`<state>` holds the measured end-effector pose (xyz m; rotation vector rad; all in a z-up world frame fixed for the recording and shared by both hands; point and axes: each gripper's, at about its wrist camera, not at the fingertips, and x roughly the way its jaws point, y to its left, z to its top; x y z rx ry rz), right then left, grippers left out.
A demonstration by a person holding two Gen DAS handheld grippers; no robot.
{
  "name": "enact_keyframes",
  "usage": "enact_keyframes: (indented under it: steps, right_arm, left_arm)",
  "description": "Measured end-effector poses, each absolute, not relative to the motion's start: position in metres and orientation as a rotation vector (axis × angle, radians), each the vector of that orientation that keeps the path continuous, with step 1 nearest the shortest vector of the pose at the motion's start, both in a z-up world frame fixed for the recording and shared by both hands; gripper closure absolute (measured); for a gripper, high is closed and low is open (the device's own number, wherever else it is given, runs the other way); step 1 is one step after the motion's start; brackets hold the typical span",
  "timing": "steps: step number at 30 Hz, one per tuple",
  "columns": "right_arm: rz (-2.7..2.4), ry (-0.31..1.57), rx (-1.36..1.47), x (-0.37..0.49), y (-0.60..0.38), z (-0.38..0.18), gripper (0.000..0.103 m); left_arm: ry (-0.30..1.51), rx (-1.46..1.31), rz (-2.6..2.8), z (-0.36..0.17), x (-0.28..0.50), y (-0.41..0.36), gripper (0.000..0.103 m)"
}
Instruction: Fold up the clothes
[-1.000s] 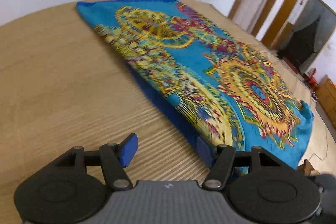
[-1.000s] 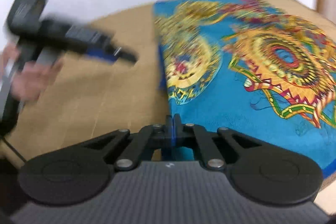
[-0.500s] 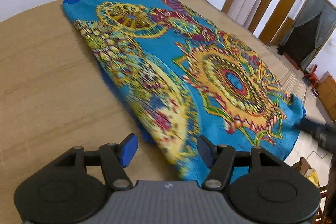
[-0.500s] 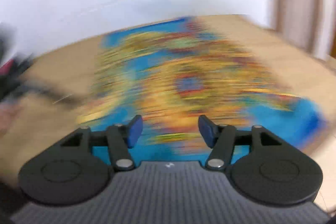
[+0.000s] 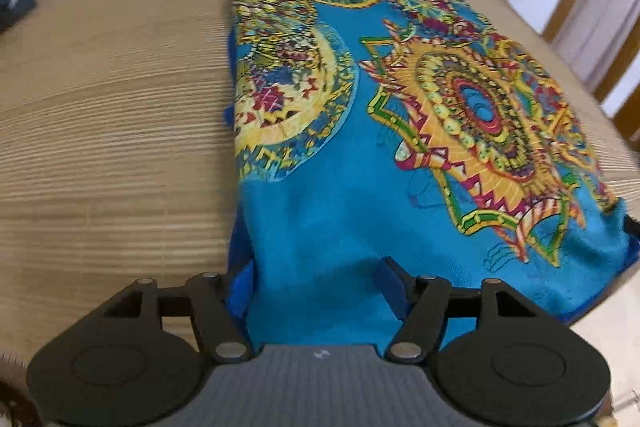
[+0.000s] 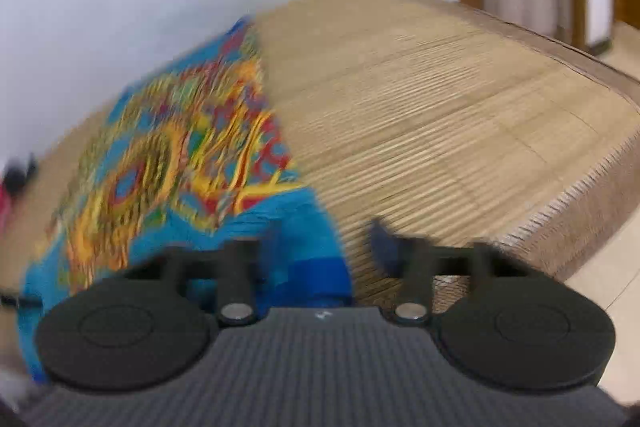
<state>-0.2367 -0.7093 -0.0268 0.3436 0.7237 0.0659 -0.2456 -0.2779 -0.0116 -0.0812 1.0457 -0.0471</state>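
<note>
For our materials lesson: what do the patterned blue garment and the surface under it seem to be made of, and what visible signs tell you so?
Patterned blue garment: probably a soft knit or woven fabric, matt, with a printed design; it lies limp and its edges fold over. Surface underneath: seemingly a bamboo or reed mat, pale tan with a slight sheen; fine parallel strips run across it.

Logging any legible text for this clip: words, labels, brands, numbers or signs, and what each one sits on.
No readable text in either view.
Left gripper: a small white mark on the grey body behind the fingers, a symbol rather than letters.
Right gripper: the same mark, motion-blurred, unreadable.
Blue patterned cloth: ornamental motifs only, no lettering visible.
Woven mat: no label or print visible.
</note>
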Motion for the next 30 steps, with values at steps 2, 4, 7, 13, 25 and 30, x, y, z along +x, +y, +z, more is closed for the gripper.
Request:
enact_keyframes:
  steps: [2,4,7,13,25,30]
  right_arm:
    - [0.168,0.767,0.376,-0.245,-0.706,-0.025,0.099]
    - [0.244,0.802,0.331,-0.268,-0.697,-0.024,0.099]
    - [0.274,0.846,0.32,-0.289,-0.706,-0.026,0.098]
    - [0.189,0.85,0.358,-0.281,-0.733,-0.021,0.087]
    - [0.253,0.788,0.316,-0.254,-0.713,-0.03,0.026]
    - [0.275,0.766,0.18,-0.259,-0.694,-0.029,0.047]
  left_arm:
    - [1.044,-0.068,-0.014,-0.012,-0.252,-0.28,0.034]
    - [1.044,-0.061,0.015,-0.012,-0.26,-0.281,0.033]
    - [1.034,-0.071,0.041,-0.013,-0.273,-0.277,0.031]
    - [1.035,-0.081,0.042,-0.013,-0.283,-0.277,0.03]
    - [1.038,-0.059,0.039,-0.02,-0.287,-0.299,0.01]
    - [0.98,-0.048,0.01,-0.016,-0.293,-0.312,0.064]
